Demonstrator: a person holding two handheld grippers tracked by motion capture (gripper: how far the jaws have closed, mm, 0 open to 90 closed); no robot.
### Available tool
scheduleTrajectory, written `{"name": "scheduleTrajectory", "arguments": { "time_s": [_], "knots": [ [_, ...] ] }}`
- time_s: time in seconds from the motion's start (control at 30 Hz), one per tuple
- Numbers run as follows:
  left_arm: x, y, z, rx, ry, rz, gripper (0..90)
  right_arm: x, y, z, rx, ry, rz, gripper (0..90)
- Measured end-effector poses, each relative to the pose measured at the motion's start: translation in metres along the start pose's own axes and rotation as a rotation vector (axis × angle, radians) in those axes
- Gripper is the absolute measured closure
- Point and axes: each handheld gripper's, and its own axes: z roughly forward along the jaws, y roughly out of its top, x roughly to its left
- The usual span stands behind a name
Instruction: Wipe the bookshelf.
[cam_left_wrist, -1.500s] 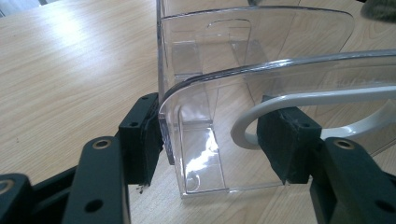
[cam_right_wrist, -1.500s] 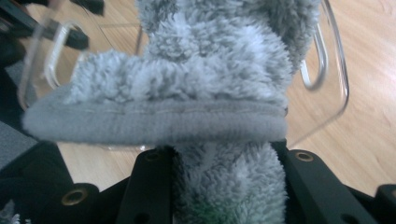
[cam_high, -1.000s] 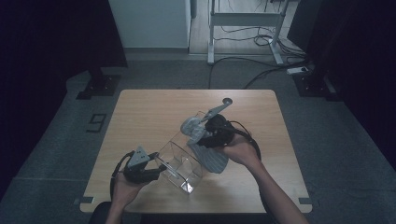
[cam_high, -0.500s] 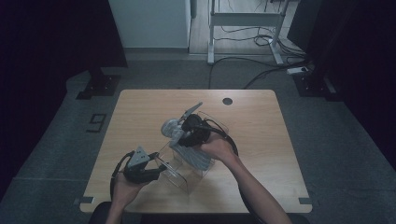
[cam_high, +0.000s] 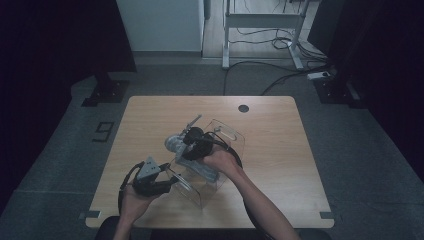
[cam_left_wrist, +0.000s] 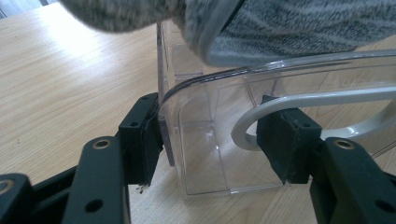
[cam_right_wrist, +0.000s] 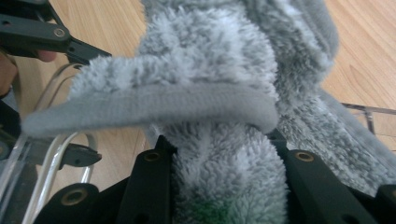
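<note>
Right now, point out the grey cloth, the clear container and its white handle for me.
grey cloth (cam_right_wrist: 224, 186): right gripper view, fluffy bunched part between the fingers.
clear container (cam_left_wrist: 205, 154): left gripper view, transparent end wall.
white handle (cam_left_wrist: 299, 99): left gripper view, top of the curved loop.

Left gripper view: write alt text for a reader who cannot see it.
The hand-held gripper clamps one end of a clear plastic container with a white handle, standing on a wooden table. A grey fluffy cloth hangs over its top.
</note>
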Motion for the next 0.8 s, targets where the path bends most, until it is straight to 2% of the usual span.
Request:
{"name": "scheduleTrajectory", "arguments": {
  "time_s": [0.13,0.33,0.5,0.8],
  "knots": [
    [0.000,0.000,0.000,0.000,0.000,0.002,41.4,0.002,0.000,0.002,0.011,-0.013,-0.009,66.0],
    [0.000,0.000,0.001,-0.001,0.002,0.001,41.5,0.002,-0.006,-0.003,0.002,-0.003,-0.005,65.6],
    [0.000,0.000,0.001,0.000,0.004,0.001,41.6,0.001,-0.017,-0.009,-0.013,0.015,-0.004,65.4],
    [0.000,0.000,0.001,0.000,0.005,0.001,41.6,0.005,-0.039,-0.021,-0.034,0.016,-0.018,65.0]
  ]
}}
